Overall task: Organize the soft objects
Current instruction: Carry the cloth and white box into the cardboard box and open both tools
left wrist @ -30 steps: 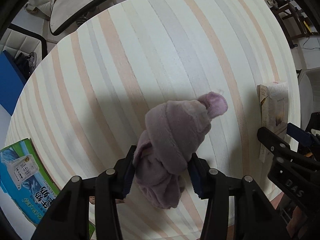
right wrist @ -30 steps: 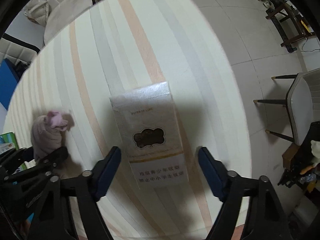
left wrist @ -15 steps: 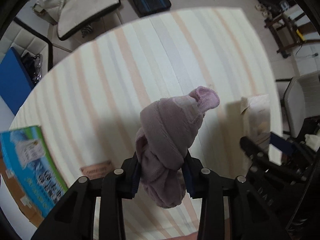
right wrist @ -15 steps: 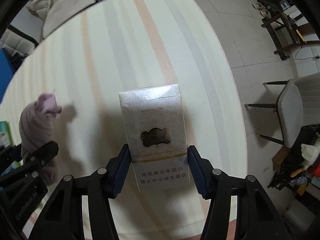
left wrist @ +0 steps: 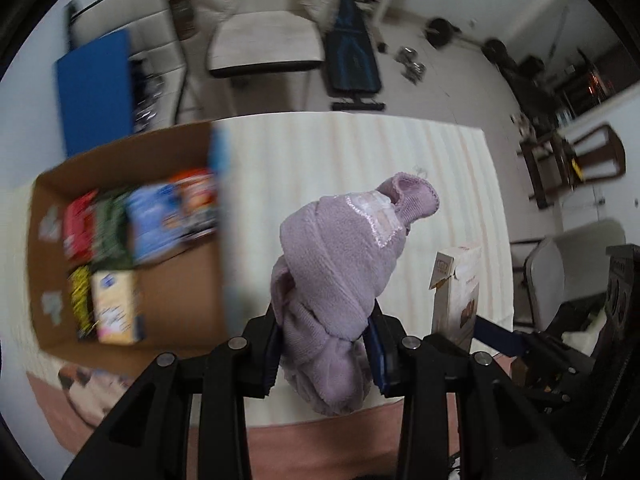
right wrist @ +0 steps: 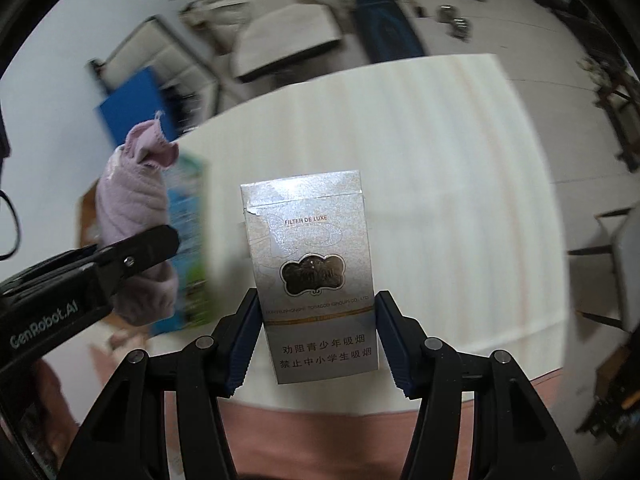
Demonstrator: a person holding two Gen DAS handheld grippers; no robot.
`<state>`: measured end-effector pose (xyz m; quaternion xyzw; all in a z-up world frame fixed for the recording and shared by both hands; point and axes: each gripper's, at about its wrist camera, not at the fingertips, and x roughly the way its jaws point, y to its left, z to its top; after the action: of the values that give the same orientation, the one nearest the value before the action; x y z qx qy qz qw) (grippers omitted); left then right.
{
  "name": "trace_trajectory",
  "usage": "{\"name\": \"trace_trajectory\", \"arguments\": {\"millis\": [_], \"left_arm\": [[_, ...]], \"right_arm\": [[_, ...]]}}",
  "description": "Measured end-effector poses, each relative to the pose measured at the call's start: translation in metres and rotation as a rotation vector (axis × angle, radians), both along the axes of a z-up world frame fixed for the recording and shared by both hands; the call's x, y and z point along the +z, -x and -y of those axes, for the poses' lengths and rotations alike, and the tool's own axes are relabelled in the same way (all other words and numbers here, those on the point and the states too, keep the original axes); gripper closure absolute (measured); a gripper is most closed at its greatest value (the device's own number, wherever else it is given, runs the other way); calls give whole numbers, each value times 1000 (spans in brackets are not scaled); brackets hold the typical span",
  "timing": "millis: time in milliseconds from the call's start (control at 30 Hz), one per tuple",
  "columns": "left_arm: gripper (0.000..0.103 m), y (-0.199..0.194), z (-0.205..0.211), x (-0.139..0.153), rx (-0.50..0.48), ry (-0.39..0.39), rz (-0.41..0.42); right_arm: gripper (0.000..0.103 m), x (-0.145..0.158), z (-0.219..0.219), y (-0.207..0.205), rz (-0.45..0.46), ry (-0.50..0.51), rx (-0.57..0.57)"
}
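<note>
Tongs on the left (left wrist: 326,354) clamp a sock (left wrist: 340,276) right of the box (left wrist: 180,276), likely bound there; right tongs (right wrist: 316,340) pinch a pack (right wrist: 316,264)

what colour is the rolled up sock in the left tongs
Pale lilac-purple sock, with a shiny pink trim band; clearest in the left wrist view.

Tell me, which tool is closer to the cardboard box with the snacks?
Left. The left tool, squeezing the purple sock, is right beside the cardboard box. The right tool, holding the cigarette pack, is farther away.
</note>
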<state>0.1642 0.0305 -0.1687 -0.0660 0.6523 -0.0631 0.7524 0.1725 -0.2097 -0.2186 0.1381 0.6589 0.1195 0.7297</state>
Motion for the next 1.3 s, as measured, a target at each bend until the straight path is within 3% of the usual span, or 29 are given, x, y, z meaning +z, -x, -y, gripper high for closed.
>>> {"name": "trace_trajectory", "arguments": {"millis": [133,233,400,500,700,867,1033,1100,1200,1300], "left_arm": [[70,12,-71,0,103,-3,-19],[70,16,-114,-12,173,34,-76],[70,6,-170,-68,269,144,-246],[70,-5,-180,-98,280,163,-314],[70,-19,-179,-126,236,195,-372],[63,-22,-164,-134,194,194,-412],[41,-22,-148,-135,151,160,-404],[39,-20,-146,-127,144,147,-380],[23,-19,-149,-115,139,115,-335],[16,-16,-157,-102,135,75,-292]], "right_arm": [[44,23,-87,11,7,-62,61],[44,21,-144,14,-13,-96,96],[44,0,-205,12,-62,-79,106],[44,-22,-231,7,-101,-35,104],[44,-53,-244,-15,-136,50,97],[43,-68,-251,-23,-148,106,99],[28,-72,-258,-20,-155,148,134],[13,-66,-261,-19,-125,180,140],[13,-59,-263,-17,-113,194,140],[13,-53,-262,-13,-105,211,139]]}}
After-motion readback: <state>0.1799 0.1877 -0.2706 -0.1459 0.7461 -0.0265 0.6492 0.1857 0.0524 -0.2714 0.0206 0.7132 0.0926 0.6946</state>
